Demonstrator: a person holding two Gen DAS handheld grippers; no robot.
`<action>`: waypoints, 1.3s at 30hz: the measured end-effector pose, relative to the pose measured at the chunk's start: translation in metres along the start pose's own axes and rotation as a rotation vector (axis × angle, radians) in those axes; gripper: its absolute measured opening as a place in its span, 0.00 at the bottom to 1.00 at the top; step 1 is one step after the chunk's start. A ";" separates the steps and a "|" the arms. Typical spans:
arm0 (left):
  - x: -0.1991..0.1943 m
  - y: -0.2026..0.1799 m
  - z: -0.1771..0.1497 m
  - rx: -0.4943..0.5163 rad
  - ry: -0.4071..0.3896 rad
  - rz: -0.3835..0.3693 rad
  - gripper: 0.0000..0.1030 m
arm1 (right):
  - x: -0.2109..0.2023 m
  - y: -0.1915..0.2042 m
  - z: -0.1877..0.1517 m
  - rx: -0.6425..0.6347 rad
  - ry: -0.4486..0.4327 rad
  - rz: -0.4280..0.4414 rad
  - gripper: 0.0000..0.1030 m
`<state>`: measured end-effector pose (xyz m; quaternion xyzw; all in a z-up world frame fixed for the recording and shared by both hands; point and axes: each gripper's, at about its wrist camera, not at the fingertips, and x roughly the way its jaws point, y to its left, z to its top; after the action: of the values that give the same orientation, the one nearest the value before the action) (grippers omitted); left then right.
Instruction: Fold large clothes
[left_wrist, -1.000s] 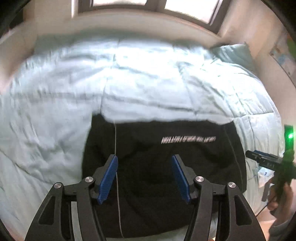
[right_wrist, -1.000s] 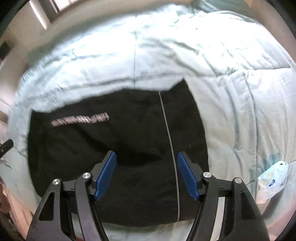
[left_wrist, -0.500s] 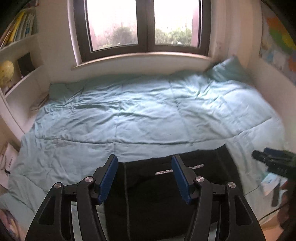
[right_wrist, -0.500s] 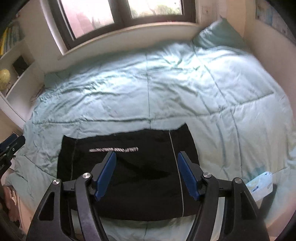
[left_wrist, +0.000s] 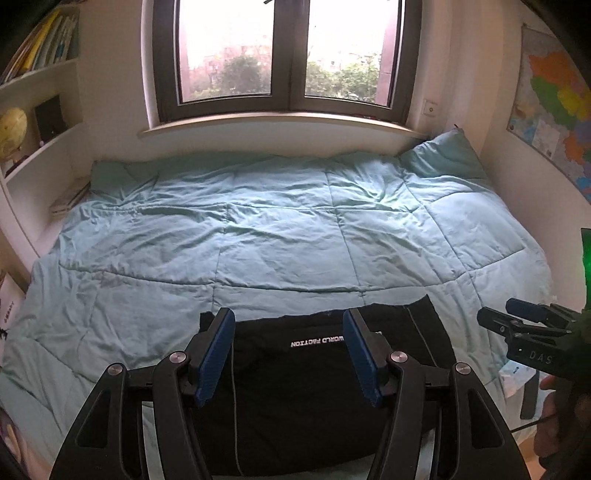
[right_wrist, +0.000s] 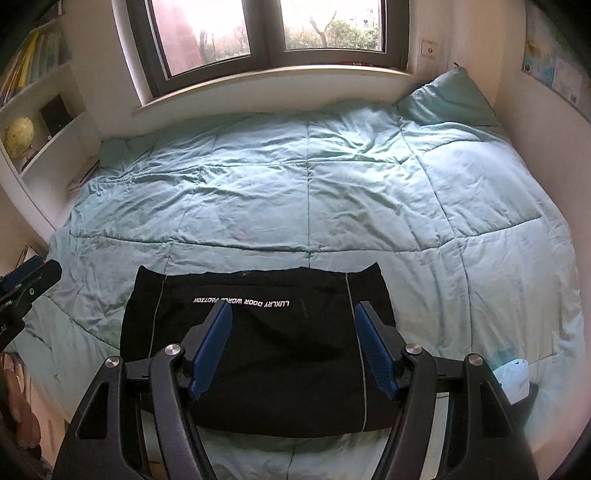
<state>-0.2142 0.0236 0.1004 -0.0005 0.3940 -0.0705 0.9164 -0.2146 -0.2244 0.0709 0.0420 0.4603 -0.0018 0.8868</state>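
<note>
A black garment (left_wrist: 303, 384) with white lettering and thin grey piping lies folded into a flat rectangle at the near edge of the bed; it also shows in the right wrist view (right_wrist: 273, 343). My left gripper (left_wrist: 288, 332) is open and empty, held above and behind the garment. My right gripper (right_wrist: 293, 325) is open and empty, also above the garment's near part. The right gripper shows at the right edge of the left wrist view (left_wrist: 517, 321), and the left gripper shows at the left edge of the right wrist view (right_wrist: 26, 277).
A light blue quilt (left_wrist: 280, 229) covers the bed, with a pillow (left_wrist: 443, 158) at the far right. A window (left_wrist: 284, 55) is behind it, shelves with a globe (left_wrist: 13, 129) on the left, a map (left_wrist: 554, 99) on the right wall. A white packet (right_wrist: 513, 376) lies at the bed's right edge.
Both grippers have lifted and drawn back from close over the garment, so the whole bed and window now show. The garment has not moved. Both stay open.
</note>
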 end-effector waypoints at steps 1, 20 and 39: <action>0.001 0.000 0.000 0.003 0.004 -0.001 0.60 | 0.000 0.000 0.000 0.002 0.002 -0.005 0.69; 0.019 0.005 -0.004 0.013 0.052 0.055 0.60 | 0.024 -0.009 -0.005 0.007 0.062 -0.025 0.70; 0.026 -0.006 -0.007 0.080 0.056 0.094 0.61 | 0.037 -0.014 -0.012 0.019 0.100 -0.025 0.70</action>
<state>-0.2021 0.0143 0.0769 0.0568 0.4159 -0.0432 0.9066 -0.2036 -0.2356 0.0323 0.0449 0.5047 -0.0151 0.8620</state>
